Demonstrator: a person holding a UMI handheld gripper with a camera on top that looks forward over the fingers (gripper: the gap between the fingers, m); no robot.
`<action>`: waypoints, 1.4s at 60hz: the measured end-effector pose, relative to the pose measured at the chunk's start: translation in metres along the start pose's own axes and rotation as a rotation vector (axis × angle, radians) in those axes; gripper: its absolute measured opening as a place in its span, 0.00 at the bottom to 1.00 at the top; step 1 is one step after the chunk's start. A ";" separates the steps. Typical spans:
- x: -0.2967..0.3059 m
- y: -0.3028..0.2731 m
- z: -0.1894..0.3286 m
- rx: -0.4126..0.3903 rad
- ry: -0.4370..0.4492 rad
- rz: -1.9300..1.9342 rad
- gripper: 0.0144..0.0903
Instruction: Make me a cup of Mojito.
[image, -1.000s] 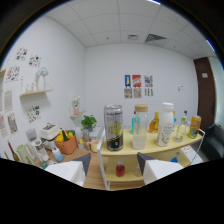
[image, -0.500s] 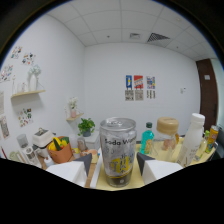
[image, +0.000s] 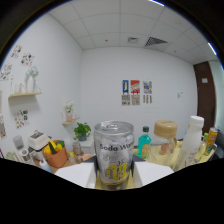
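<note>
One silver soda can (image: 114, 154), yellow label, upright btwn claw (image: 114, 176) fingers.

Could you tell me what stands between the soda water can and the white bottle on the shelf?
In the gripper view, a green-capped bottle and a jar with a tan lid stand between the soda water can and the white bottle.

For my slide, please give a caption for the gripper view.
Open gripper with a soda water can standing between its fingers.
</note>
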 end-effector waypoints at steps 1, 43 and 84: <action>0.000 0.000 0.000 0.001 -0.001 -0.001 0.49; 0.068 0.090 -0.113 -0.007 0.000 0.035 0.48; 0.094 0.225 -0.089 -0.150 -0.094 0.782 0.48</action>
